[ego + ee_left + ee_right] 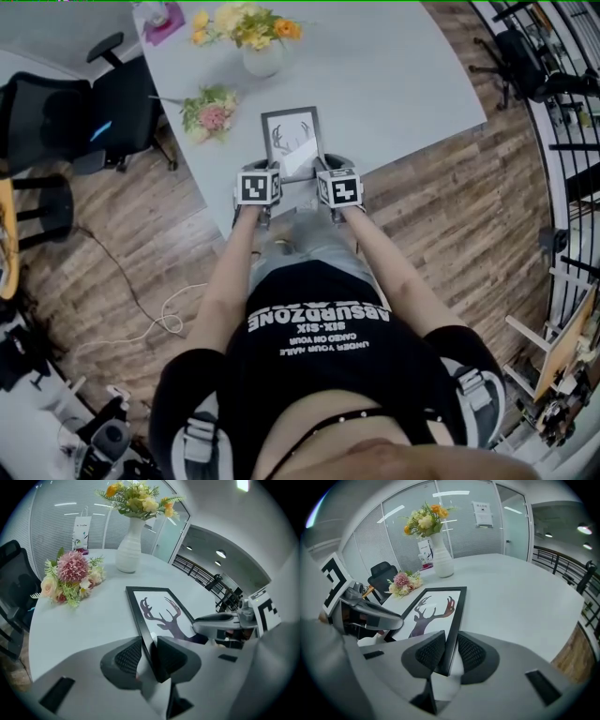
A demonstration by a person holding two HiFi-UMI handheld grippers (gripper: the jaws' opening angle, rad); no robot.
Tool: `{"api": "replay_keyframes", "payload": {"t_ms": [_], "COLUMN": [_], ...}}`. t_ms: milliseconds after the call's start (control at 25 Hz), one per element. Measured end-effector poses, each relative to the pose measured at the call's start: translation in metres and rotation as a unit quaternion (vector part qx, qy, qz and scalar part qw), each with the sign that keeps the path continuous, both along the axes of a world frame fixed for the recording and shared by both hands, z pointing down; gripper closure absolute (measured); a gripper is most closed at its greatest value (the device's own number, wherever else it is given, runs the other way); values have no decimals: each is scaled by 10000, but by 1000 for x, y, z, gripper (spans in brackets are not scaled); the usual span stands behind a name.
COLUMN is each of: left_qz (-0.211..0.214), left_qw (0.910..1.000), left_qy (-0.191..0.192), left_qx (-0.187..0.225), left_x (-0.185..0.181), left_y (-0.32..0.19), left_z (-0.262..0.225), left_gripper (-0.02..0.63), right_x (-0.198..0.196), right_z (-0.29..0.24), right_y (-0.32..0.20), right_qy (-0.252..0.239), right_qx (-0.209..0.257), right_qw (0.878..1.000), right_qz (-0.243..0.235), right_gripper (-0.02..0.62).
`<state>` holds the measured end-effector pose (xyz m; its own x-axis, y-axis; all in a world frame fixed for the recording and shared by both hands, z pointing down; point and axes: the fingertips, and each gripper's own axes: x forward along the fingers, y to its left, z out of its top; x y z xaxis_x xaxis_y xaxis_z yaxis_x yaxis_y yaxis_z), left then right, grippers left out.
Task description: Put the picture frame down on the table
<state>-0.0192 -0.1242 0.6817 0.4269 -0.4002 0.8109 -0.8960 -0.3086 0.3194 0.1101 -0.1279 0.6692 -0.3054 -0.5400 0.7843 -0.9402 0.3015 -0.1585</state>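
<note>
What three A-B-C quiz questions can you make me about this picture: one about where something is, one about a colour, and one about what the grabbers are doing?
1. Where is the vase?
A. on the table, beyond the frame
B. on the floor
C. on a chair

2. What colour is the frame's border?
A. red
B. black
C. yellow

3. What are the left gripper and right gripper doing?
A. hanging open and empty
B. each holding a flower
C. both shut on the frame

Answers:
1 A, the vase stands on the table past the frame's far edge.
2 B, both gripper views show the border black.
3 C, each gripper's jaws pinch an edge of the frame.
</note>
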Motion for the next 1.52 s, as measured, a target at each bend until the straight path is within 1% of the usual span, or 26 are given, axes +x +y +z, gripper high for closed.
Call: {"api": "replay_keyframes", "payload": {"t_ms": [120, 240, 320, 440, 520, 600, 680, 720, 760, 840, 920, 1000, 1120, 1280, 1360, 1440, 1520], "left_qz": [33, -37, -99, -128, -135, -191, -230, -211, -153, 94, 354, 494, 500, 436, 509, 646, 722], "left_qw": [9997, 9968, 9931, 9830, 9744, 9668, 9592, 9559, 9530, 9474, 9426, 9420, 9424, 9340, 9315, 9308, 9281], "left_qy": [-88, 7, 75, 289, 501, 775, 1013, 1078, 1113, 1135, 1124, 1094, 1228, 1559, 1585, 1506, 1529], "left_qx": [247, 802, 1168, 1808, 2186, 2428, 2630, 2724, 2814, 2990, 3123, 3135, 3071, 3185, 3233, 3267, 3316], "left_x": [-1, -6, -10, -13, -13, -13, -13, -13, -12, -9, -7, -8, -16, -23, -23, -22, -21], "left_y": [-1, -12, -15, -16, -12, -3, 9, 16, 24, 42, 59, 76, 97, 120, 130, 140, 151], "left_z": [-9, -38, -58, -96, -124, -149, -172, -182, -191, -207, -217, -224, -231, -245, -250, -253, -259], "left_gripper": [503, 503, 503, 503, 505, 505, 508, 518, 548, 569, 578, 584, 586, 586, 586, 586, 586], "right_x": [4, 10, 13, 12, 8, 4, -1, -3, -5, -8, -13, -19, -29, -38, -43, -50, -57], "right_z": [-9, -30, -51, -89, -115, -140, -160, -169, -176, -188, -196, -204, -216, -229, -234, -240, -246], "right_y": [-1, -6, -7, -5, 1, 12, 27, 35, 43, 58, 73, 89, 111, 134, 143, 152, 162], "right_qy": [11, -15, -93, -396, -731, -1079, -1289, -1325, -1334, -1323, -1289, -1250, -1244, -1356, -1363, -1344, -1426], "right_qx": [143, 447, 699, 1152, 1440, 1689, 1879, 1947, 1997, 2069, 2120, 2153, 2215, 2338, 2415, 2504, 2631], "right_qw": [9999, 9988, 9970, 9915, 9854, 9777, 9712, 9692, 9679, 9666, 9667, 9673, 9666, 9624, 9605, 9586, 9542], "right_qz": [14, 202, 319, 467, 537, 628, 699, 721, 738, 725, 622, 493, 332, 266, 225, 150, 54], "right_gripper": [494, 496, 540, 575, 578, 578, 578, 578, 578, 580, 580, 580, 580, 580, 580, 580, 580]}}
